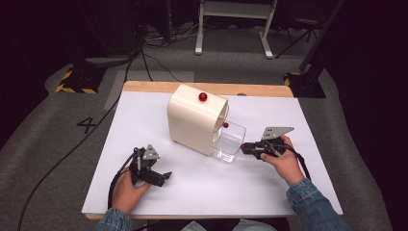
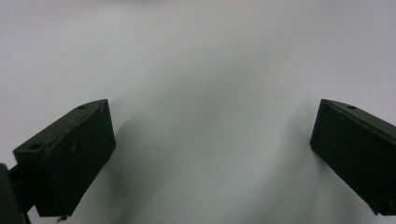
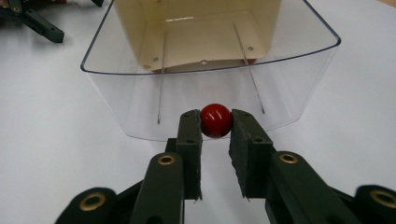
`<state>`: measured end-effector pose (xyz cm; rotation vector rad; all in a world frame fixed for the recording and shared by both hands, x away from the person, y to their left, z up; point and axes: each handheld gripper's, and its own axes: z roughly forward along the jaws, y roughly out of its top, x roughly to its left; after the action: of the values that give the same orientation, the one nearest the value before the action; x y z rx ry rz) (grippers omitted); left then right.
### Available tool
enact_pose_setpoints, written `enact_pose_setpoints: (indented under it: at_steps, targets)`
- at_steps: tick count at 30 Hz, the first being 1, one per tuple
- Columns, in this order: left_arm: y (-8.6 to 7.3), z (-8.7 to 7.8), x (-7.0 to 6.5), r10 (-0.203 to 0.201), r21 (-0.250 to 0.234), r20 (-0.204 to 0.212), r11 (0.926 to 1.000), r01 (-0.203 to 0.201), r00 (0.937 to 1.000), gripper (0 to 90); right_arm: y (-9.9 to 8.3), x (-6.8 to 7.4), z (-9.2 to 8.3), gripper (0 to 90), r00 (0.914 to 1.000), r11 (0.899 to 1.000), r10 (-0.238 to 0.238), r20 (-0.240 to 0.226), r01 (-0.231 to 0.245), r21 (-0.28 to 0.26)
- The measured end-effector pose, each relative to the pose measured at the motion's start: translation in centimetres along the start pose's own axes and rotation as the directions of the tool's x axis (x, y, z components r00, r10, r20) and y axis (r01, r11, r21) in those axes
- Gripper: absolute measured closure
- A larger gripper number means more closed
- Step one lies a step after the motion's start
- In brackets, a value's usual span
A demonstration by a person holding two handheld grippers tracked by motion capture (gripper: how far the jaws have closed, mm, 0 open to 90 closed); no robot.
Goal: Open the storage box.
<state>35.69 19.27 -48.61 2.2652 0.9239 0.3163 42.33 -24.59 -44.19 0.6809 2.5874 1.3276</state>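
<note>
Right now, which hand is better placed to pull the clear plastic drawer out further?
Right. Its tongs grip the drawer's round red knob; the left tongs rest open on the white table, away from the drawer.

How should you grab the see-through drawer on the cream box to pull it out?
Best by the red knob on the front wall of the clear drawer, coming straight at that wall, level with the table. The knob is small, round and sticks out, so two fingers can pinch its sides, as the right gripper does. The smooth curved wall looks harder to hold. The cream box blocks the back.
</note>
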Motion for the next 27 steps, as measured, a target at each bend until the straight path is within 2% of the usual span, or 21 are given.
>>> enact_pose_setpoints:
  at_steps: [7, 14, 18, 20, 27]
  targets:
    - [0.0, 0.0, 0.0, 0.000, -0.001, -0.001, 1.0000, 0.000, 1.0000, 0.0, -0.8, -0.1, -0.6, 74.3, 1.0000, 1.000, 0.005, -0.003, -0.005, 0.015]
    - [0.0, 0.0, 0.0, 0.000, 0.000, 0.000, 1.0000, 0.000, 1.0000, 0.0, -1.5, -0.4, -0.3, 74.0, 0.9998, 0.999, 0.017, -0.006, -0.016, 0.035]
    - [0.0, 0.0, 0.0, 0.000, 0.001, 0.000, 1.0000, 0.000, 1.0000, 0.0, -2.3, -0.6, -0.1, 73.4, 0.9997, 0.997, 0.022, 0.007, -0.023, 0.073]
    - [0.0, 0.0, 0.0, 0.002, 0.002, 0.000, 1.0000, -0.002, 1.0000, 0.0, -2.6, -0.7, 0.0, 73.7, 0.9994, 0.997, 0.036, 0.006, -0.036, 0.073]
    - [0.0, 0.0, 0.0, 0.004, 0.003, -0.001, 1.0000, -0.004, 1.0000, 0.0, -3.4, -0.4, 0.0, 68.2, 0.9991, 0.995, 0.025, 0.034, -0.028, 0.098]
